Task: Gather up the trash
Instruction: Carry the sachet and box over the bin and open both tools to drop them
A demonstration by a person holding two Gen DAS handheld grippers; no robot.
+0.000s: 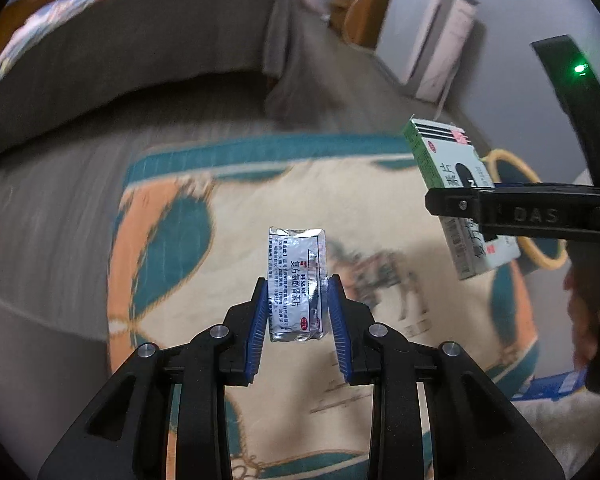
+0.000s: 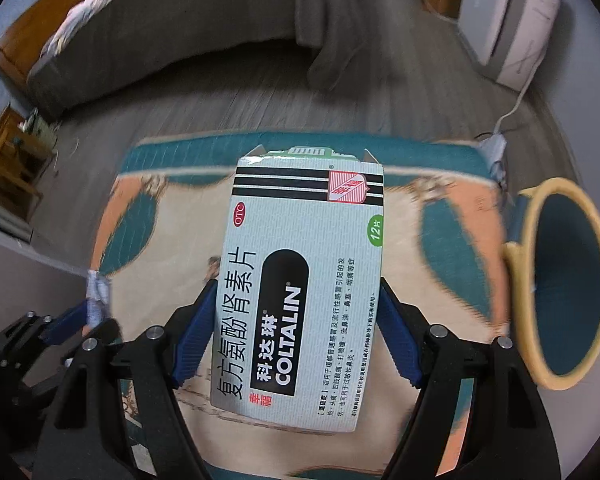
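My left gripper (image 1: 298,285) is shut on a silver foil medicine sachet (image 1: 296,258), which it holds upright above the patterned rug (image 1: 204,248). My right gripper (image 2: 298,286) is shut on a white and green medicine box (image 2: 308,216) printed COLTALIN, its blue pads pressing on the two long sides. In the left wrist view the box (image 1: 440,160) hangs tilted at the right in the right gripper (image 1: 460,216). In the right wrist view the left gripper (image 2: 80,312) is at the lower left with the sachet (image 2: 98,290).
A teal basket with a yellow rim (image 2: 556,188) stands at the rug's right edge (image 1: 512,158). A grey sofa (image 2: 172,40) lies beyond the rug (image 2: 140,248). A white appliance (image 2: 512,20) and a cable (image 2: 508,116) are at the far right. Wooden furniture (image 2: 12,160) stands at the left.
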